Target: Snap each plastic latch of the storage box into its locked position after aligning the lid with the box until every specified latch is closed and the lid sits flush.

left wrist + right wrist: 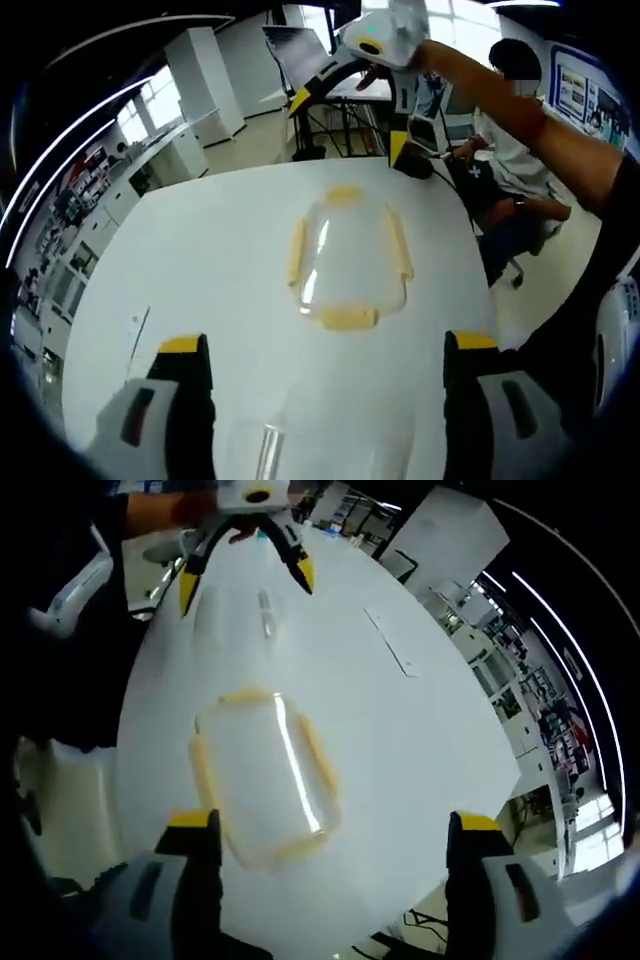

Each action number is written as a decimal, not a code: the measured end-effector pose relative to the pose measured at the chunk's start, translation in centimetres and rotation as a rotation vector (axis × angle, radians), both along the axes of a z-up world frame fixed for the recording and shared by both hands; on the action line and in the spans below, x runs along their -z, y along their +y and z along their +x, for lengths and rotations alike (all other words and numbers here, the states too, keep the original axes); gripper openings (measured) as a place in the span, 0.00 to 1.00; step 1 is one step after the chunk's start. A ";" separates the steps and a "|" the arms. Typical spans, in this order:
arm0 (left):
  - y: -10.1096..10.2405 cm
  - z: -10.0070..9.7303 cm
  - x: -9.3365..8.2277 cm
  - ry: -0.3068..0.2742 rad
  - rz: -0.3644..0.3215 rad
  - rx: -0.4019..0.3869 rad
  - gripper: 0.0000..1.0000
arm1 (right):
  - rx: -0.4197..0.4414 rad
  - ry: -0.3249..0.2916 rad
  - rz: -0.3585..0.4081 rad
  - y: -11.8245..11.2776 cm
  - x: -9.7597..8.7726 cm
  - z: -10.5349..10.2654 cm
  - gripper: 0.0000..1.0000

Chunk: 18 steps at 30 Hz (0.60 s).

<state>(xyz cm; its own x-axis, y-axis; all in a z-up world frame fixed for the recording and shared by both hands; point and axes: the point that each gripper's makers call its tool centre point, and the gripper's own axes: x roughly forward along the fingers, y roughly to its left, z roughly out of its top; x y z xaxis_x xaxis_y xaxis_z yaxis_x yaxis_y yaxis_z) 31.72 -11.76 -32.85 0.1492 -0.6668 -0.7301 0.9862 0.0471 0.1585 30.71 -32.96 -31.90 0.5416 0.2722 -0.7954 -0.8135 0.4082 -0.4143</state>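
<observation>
Clear storage box [348,262] on white bench [220,250] looks light, slippery; press yellow latches [349,318]. Both tongs, left [328,350] and right [333,830], apart, empty.

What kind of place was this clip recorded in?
Probably an office or lab workroom. A large white table holds the clear storage box, white cabinets line the wall by bright windows, and a person sits in a wheeled chair nearby.

storage box [262,775] on table [420,750] | latches (yellowish) apparently closed | jaws apart
</observation>
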 end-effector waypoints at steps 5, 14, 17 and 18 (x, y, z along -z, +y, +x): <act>-0.3 -0.5 0.8 0.002 0.014 0.012 0.93 | -0.002 0.002 -0.071 -0.3 0.6 0.4 0.91; -0.8 -0.6 2.2 0.021 0.030 0.023 0.93 | -0.056 0.064 -0.323 -0.9 3.9 0.2 0.89; -0.8 -0.5 2.3 0.030 0.028 0.022 0.93 | -0.061 0.079 -0.344 -0.8 4.6 0.2 0.88; -0.8 -0.5 2.3 0.030 0.028 0.022 0.93 | -0.061 0.080 -0.346 -0.8 4.6 0.2 0.88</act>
